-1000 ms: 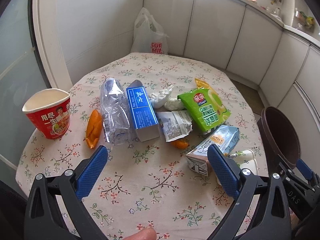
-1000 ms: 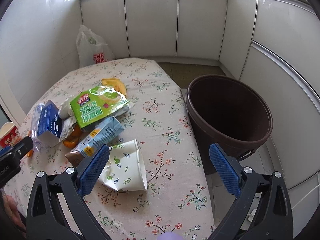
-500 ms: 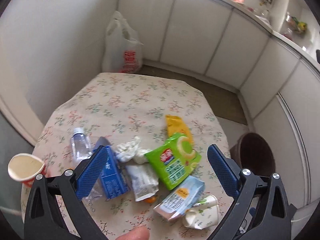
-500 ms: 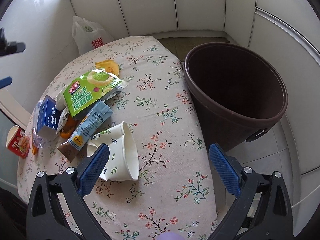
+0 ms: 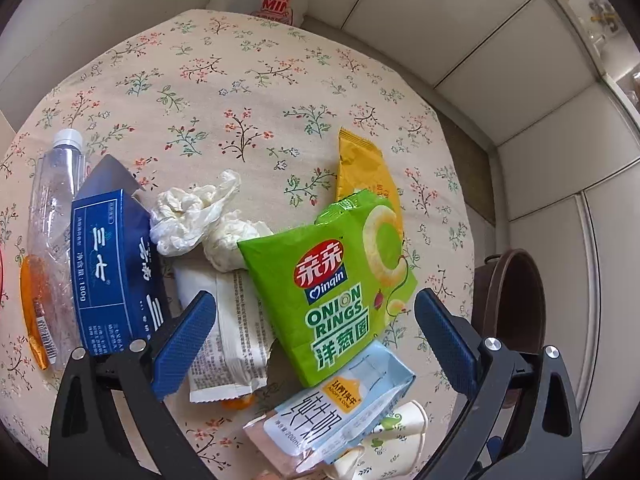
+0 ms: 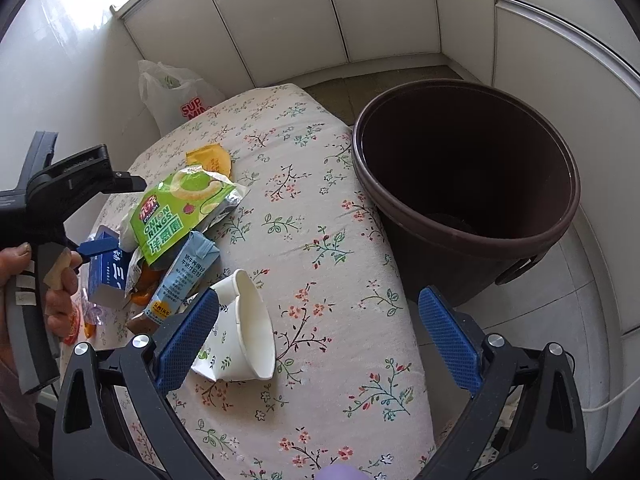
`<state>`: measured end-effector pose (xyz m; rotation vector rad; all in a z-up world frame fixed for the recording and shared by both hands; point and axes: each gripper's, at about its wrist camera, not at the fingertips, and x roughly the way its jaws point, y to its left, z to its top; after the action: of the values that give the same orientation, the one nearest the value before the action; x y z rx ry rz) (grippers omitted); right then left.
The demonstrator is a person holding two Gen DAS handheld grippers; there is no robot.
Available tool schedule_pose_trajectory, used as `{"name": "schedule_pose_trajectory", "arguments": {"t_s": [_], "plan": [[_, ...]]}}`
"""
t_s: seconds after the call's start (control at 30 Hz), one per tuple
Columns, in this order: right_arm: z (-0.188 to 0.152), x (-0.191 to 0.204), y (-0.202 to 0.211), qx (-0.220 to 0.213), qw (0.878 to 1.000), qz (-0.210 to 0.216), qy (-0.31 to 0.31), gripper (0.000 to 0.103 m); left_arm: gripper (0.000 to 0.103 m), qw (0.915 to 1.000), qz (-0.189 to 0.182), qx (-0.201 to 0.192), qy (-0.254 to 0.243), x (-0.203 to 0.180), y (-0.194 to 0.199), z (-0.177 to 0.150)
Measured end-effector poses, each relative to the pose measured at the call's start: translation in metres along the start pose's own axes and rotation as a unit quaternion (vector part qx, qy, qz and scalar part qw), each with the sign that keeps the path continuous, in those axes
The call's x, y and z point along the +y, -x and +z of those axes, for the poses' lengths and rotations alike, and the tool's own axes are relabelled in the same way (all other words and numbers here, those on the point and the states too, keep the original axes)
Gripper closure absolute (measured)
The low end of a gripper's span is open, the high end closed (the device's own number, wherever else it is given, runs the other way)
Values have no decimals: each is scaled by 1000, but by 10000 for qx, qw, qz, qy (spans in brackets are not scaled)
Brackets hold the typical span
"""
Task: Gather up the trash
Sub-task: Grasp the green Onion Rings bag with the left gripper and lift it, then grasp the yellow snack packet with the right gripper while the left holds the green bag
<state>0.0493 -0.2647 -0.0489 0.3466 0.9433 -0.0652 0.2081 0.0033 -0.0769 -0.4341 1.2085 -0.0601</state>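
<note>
Trash lies on a floral table (image 5: 240, 80): a green onion-rings bag (image 5: 340, 280) (image 6: 180, 212), a yellow wrapper (image 5: 360, 168), crumpled tissues (image 5: 192, 212), a blue box (image 5: 112, 264), a clear bottle (image 5: 52, 208), a white packet (image 5: 232, 340), a light-blue milk carton (image 5: 332, 412) (image 6: 184, 276) and a crushed paper cup (image 6: 240, 332). My left gripper (image 5: 316, 344) is open above the green bag. My right gripper (image 6: 316, 340) is open over the table edge, beside the paper cup. The brown bin (image 6: 464, 184) stands right of the table.
A white plastic shopping bag (image 6: 180, 96) sits on the floor behind the table. White cabinets line the walls. An orange peel (image 5: 30, 320) lies by the bottle. The left gripper and the hand holding it show at the left of the right wrist view (image 6: 60, 192).
My left gripper rose, then came down closer over the green bag and the pile. My right gripper tilted down and shifted slightly towards the paper cup. Both stayed open.
</note>
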Motion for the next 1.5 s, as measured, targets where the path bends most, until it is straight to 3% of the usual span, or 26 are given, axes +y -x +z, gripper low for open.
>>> {"name": "schedule_pose_trajectory", "arguments": {"t_s": [0.1,0.17,0.27,0.37,0.57,0.87,1.0,1.1,1.2,1.3,1.5], "plan": [[-2,1,2,-41,10000,-15,19,7,23,9994,38,130,334,4,-16,6],[-2,0,2,-42,10000,-21,15,7,37,9995,84,155,260,0,-24,6],[-1,-1,0,4,10000,-21,-25,7,51,9998,107,166,65,-11,-30,3],[-1,-2,-3,52,10000,-19,-46,7,70,9997,-97,215,28,-17,-30,1],[-2,0,-6,36,10000,-84,-8,7,91,9987,-492,56,-142,-23,-20,-4],[-1,16,4,-340,9988,-39,343,7,97,9919,-978,-588,-557,-19,42,-17],[18,41,5,-464,9963,-52,725,7,98,9841,-921,-1242,-878,-6,91,-26],[43,69,-6,-440,9925,-121,1133,7,98,9695,-708,-2050,-1144,7,137,-34],[76,99,-30,-205,9906,-160,1346,7,97,9522,-614,-2722,-1241,24,172,-42],[106,124,-70,410,9900,-46,1348,7,97,9392,-518,-3183,-1176,41,191,-46],[134,158,-135,1054,9897,-71,971,7,97,9280,-407,-3540,-1087,63,207,-38]]}}
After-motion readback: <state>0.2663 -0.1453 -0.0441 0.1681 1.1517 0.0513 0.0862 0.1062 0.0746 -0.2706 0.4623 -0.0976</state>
